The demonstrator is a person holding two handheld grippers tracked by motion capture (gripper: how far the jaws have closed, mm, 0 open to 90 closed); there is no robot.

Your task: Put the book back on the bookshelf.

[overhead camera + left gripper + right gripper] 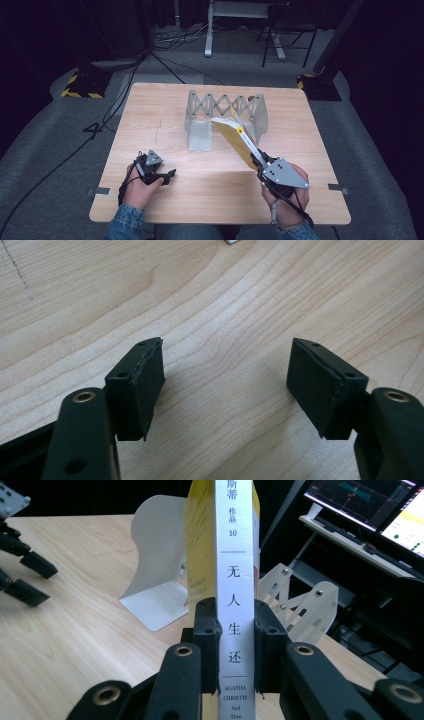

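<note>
A yellow book (pixel 239 141) with a white spine (pixel 234 600) hangs tilted above the table, just in front of the grey expanding book rack (pixel 226 120). My right gripper (pixel 261 161) is shut on the book's lower end, its pads pressing both covers beside the spine (pixel 235 650). The rack's near bookend plate (pixel 156 580) stands left of the book in the right gripper view. My left gripper (pixel 169 176) rests low over the front left of the wooden table (pixel 150 115), open, with only bare wood between its pads (pixel 227 385).
Black cables and yellow-black striped stand bases (pixel 80 85) lie on the grey floor beyond the table. A metal stand (pixel 210 30) rises at the back. Monitors (pixel 370 505) glow on a side desk in the right gripper view.
</note>
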